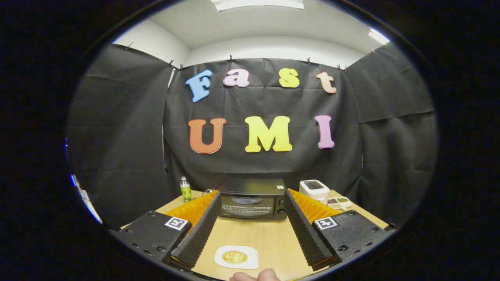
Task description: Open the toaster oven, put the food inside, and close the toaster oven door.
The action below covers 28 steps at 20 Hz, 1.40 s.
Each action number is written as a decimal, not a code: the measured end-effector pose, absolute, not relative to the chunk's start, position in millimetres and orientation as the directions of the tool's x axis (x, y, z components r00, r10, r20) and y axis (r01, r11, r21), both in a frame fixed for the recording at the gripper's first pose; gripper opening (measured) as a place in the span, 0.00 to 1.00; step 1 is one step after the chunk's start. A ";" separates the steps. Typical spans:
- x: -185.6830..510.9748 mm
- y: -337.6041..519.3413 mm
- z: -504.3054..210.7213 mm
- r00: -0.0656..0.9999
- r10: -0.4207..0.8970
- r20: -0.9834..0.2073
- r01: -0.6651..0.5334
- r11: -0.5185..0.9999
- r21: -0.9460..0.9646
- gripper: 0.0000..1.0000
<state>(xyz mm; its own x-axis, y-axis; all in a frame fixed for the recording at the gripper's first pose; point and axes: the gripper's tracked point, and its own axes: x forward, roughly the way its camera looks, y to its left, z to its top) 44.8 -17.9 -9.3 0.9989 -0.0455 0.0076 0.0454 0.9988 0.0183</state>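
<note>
Black cloth walled the booth on three sides, and beneath it we had a light wooden table (pixel 269 234) running away from us toward the back. Largest thing on it was the toaster oven (pixel 252 199), a black box sitting square at the far end, beyond the fingertips and framed right between them. Its glass door was up and closed, dark with a pale reflection across it, and we could make out two round knobs stacked on its right-hand panel. Next, our gripper (pixel 250 205): we saw it spread wide, nothing between the fingers (pixel 197 234), the ribbed black pads angling out from the oven's front corners back toward us, orange showing on their outer faces, each black body carrying a small square marker. Off to the right of the oven stood a white appliance (pixel 315 190), too small to say more. Close to us, between the fingers, lay a white plate (pixel 250 260) with rounded corners, and on it the food (pixel 234 256), a golden-yellow oval patch, flat and glossy. Right of the white appliance sat a small tray (pixel 339 202) of dark and greenish bits. Left of the oven stood a green-labelled bottle (pixel 185 189), upright. And a fingertip (pixel 256 275) poked in just below the plate.
</note>
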 end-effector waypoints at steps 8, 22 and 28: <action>93.6 1.4 -13.2 1.000 -0.007 -0.019 0.007 1.000 0.007 1.00; 244.9 -19.2 -17.6 0.996 -0.053 -0.075 0.057 0.997 0.058 1.00; 311.6 -12.8 -54.8 0.993 -0.041 -0.112 0.045 0.998 0.034 1.00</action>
<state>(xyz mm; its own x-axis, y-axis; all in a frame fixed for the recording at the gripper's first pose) 311.6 -12.8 -54.8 0.9929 -0.0412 -0.1119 0.0453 0.9984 0.0342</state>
